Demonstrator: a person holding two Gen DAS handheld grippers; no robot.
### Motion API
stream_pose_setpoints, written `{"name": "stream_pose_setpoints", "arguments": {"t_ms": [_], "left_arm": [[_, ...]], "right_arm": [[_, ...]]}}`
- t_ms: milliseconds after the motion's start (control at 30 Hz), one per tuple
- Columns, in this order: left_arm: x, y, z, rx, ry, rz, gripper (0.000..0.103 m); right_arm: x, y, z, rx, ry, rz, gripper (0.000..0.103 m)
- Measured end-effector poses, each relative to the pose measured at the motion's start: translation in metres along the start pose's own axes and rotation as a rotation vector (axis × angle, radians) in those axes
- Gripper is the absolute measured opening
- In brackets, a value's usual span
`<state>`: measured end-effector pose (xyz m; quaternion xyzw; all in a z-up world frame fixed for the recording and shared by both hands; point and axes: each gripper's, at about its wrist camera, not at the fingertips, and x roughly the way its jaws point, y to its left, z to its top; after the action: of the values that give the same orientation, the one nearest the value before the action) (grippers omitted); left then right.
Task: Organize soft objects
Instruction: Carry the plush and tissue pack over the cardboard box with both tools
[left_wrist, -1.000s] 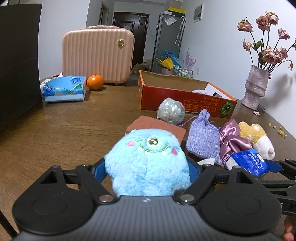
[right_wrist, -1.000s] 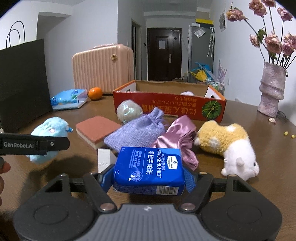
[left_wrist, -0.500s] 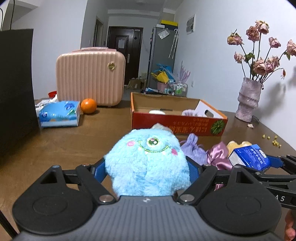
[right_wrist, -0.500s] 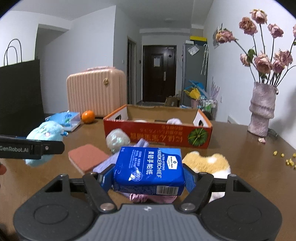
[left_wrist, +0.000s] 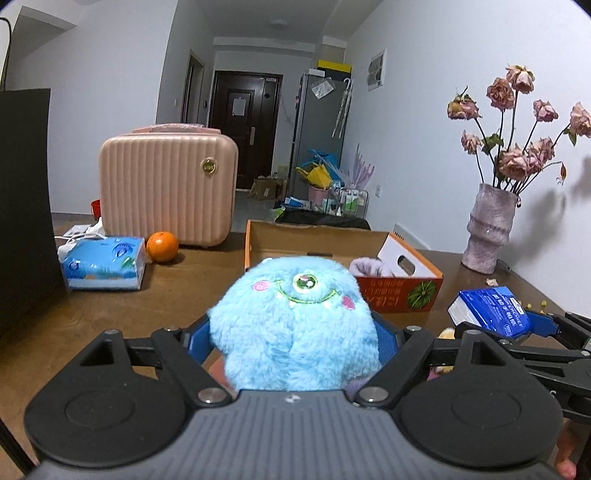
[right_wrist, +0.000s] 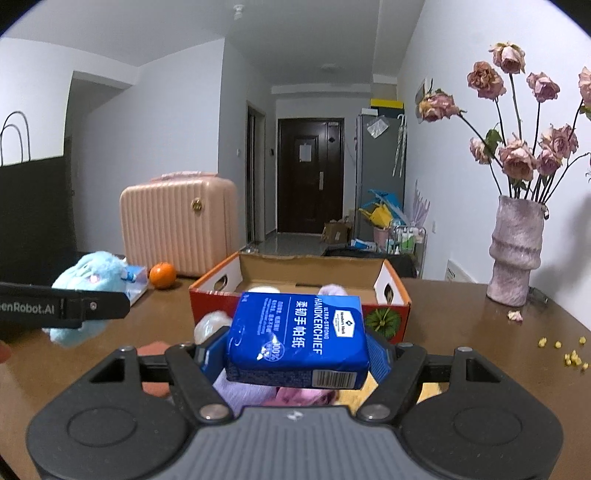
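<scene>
My left gripper (left_wrist: 293, 334) is shut on a fluffy blue one-eyed plush (left_wrist: 295, 321), held above the wooden table. My right gripper (right_wrist: 295, 349) is shut on a blue handkerchief tissue pack (right_wrist: 297, 338), also lifted. Both face an open orange cardboard box (right_wrist: 306, 295) holding a pale lilac soft item (left_wrist: 369, 266) and a white one (right_wrist: 263, 290). The left wrist view shows the tissue pack (left_wrist: 491, 310) at the right. In the right wrist view the plush (right_wrist: 88, 288) hangs at the left. Under the pack lie a lilac pouch (right_wrist: 243, 391), a pink satin item (right_wrist: 303, 397) and a pearly ball (right_wrist: 212, 325).
A pink ribbed case (left_wrist: 168, 188), an orange (left_wrist: 162, 246) and a light-blue tissue pack (left_wrist: 103, 263) sit at the back left. A black bag (left_wrist: 22, 206) stands far left. A vase of dried roses (right_wrist: 515, 251) stands right, with crumbs (right_wrist: 569, 352) nearby.
Both grippers have risen with their loads and tilted up. The soft items on the table have dropped below the view, and the box now sits lower and closer.
</scene>
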<state>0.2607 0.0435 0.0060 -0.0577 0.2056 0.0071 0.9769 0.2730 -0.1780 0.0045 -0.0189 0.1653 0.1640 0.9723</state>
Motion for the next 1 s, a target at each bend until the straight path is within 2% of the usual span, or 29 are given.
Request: {"name": "stream_pose_setpoints", "arguments": {"t_ms": [300, 1000], "left_arm": [[0.012, -0.007, 0.023, -0.011, -0.022, -0.005, 0.084], [0.068, -0.016, 0.061, -0.041, -0.014, -0.001, 0.084]], "right_arm": [[0.014, -0.009, 0.023, 0.011, -0.035, -0.004, 0.073], [0.08, -0.031, 0.051, 0.018, -0.004, -0.019, 0.073]]}}
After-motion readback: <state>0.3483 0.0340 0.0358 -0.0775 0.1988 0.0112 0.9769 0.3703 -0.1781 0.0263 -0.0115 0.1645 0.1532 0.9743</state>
